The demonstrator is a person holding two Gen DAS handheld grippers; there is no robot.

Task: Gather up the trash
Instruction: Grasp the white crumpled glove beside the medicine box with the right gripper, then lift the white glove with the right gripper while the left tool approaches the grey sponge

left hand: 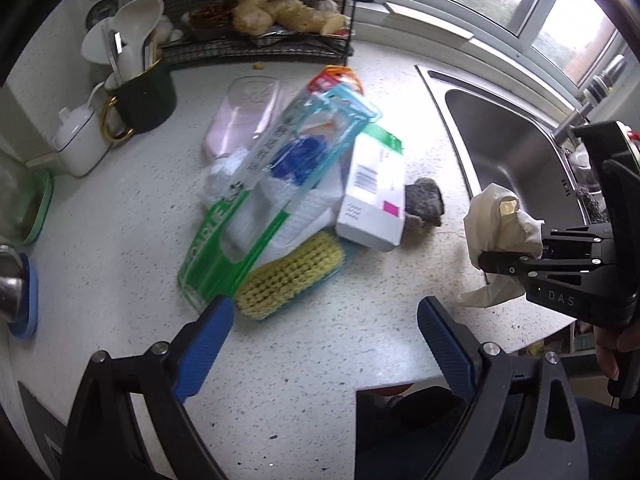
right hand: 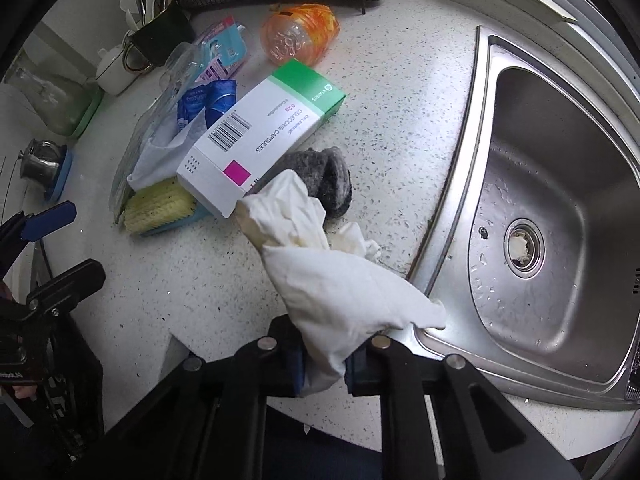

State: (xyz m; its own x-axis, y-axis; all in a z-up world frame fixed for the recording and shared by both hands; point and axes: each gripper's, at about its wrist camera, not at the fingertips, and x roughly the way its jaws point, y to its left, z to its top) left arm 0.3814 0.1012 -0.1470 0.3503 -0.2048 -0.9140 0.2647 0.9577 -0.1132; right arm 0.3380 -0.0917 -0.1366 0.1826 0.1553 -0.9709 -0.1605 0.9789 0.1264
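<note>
My right gripper (right hand: 324, 364) is shut on a crumpled white tissue (right hand: 340, 284) and holds it above the counter by the sink; it also shows in the left wrist view (left hand: 500, 224). My left gripper (left hand: 324, 320) is open and empty, near the counter's front edge. Its left fingertip sits by a clear green plastic package (left hand: 256, 208). On the counter lies a pile: a white medicine box (right hand: 260, 136), a yellow scrub brush (right hand: 160, 204), a grey scouring pad (right hand: 320, 176), white paper and blue wrappers (right hand: 208, 100). An orange crushed bottle (right hand: 300, 36) lies behind.
A steel sink (right hand: 560, 200) is at the right. A black wire rack (left hand: 256, 40) with ginger stands at the back. A dark utensil mug (left hand: 140, 96), a white pot (left hand: 80, 144) and a green dish (left hand: 36, 208) line the left wall.
</note>
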